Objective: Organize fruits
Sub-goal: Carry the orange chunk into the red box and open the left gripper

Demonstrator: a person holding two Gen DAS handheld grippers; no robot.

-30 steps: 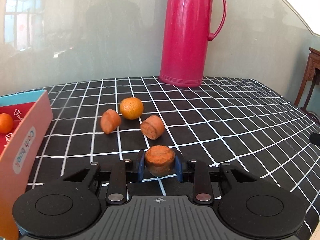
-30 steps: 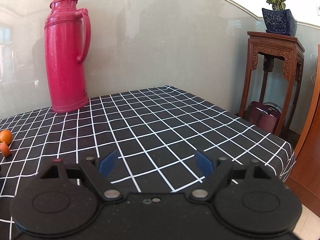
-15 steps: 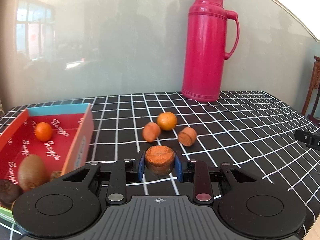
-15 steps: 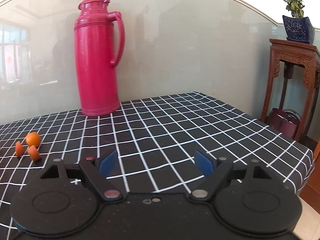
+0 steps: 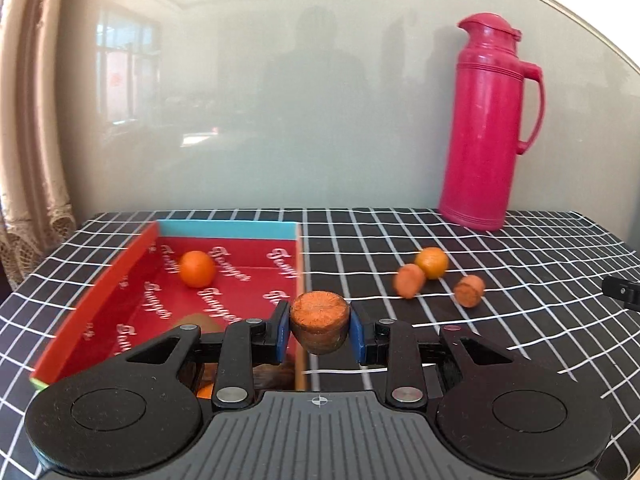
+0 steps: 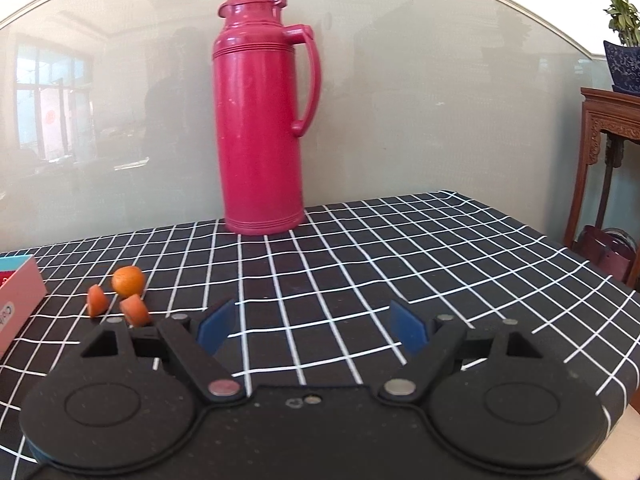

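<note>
While our left tongs (image 5: 319,334) pinch a carrot chunk (image 5: 319,321) near the red box (image 5: 100,288), our right tongs (image 6: 313,326) stand spread, empty.

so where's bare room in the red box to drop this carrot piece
Free: the red floor between the orange and the kiwi, and along the right wall. Crowded: the near end, hidden behind the left gripper holding the carrot piece.

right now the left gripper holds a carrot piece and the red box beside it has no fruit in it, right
Not quite. The left gripper does hold a carrot piece, but the red box is not without fruit: the left wrist view shows an orange inside it.
</note>
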